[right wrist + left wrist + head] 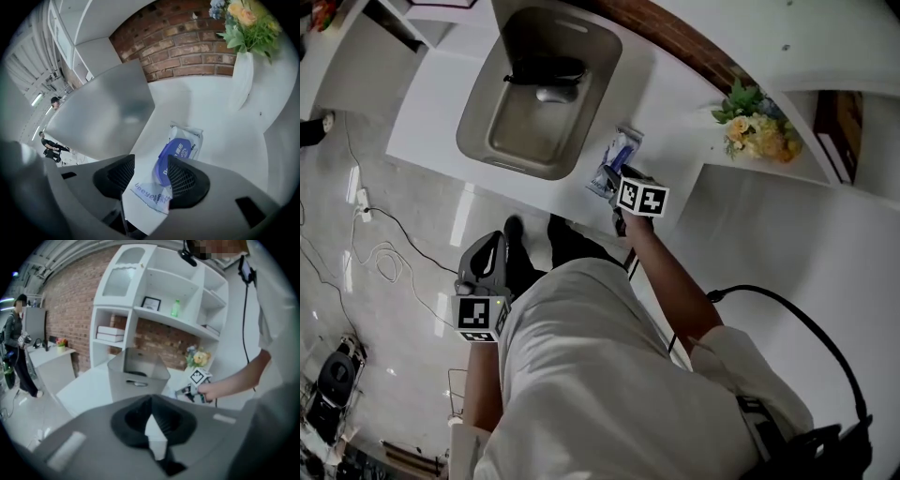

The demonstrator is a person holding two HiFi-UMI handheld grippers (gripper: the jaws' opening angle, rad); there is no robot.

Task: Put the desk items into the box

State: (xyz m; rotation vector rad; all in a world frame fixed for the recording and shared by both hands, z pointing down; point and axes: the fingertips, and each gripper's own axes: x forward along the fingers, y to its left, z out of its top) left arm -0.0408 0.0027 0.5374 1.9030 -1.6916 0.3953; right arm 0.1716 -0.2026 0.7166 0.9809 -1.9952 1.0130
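Observation:
A blue-and-white wipes pack [619, 155] [182, 143] lies flat on the white desk [441, 103], just right of the grey box [478, 117] [108, 112]. My right gripper [614, 183] [150, 164] is open and straddles the pack's near end. The pack rests on the desk with a gap beside it, and the pads do not press it. A black item [546, 70] and a small grey one [555, 94] lie inside the box. My left gripper [487, 246] [151, 401] hangs low by the person's side, away from the desk, shut with nothing held.
A white vase of yellow flowers [757, 122] [243, 75] stands on the desk to the right of the pack, against the brick wall. White shelving [178, 291] rises behind the box. Cables [366, 234] trail on the floor at left. A person [14, 343] stands far off.

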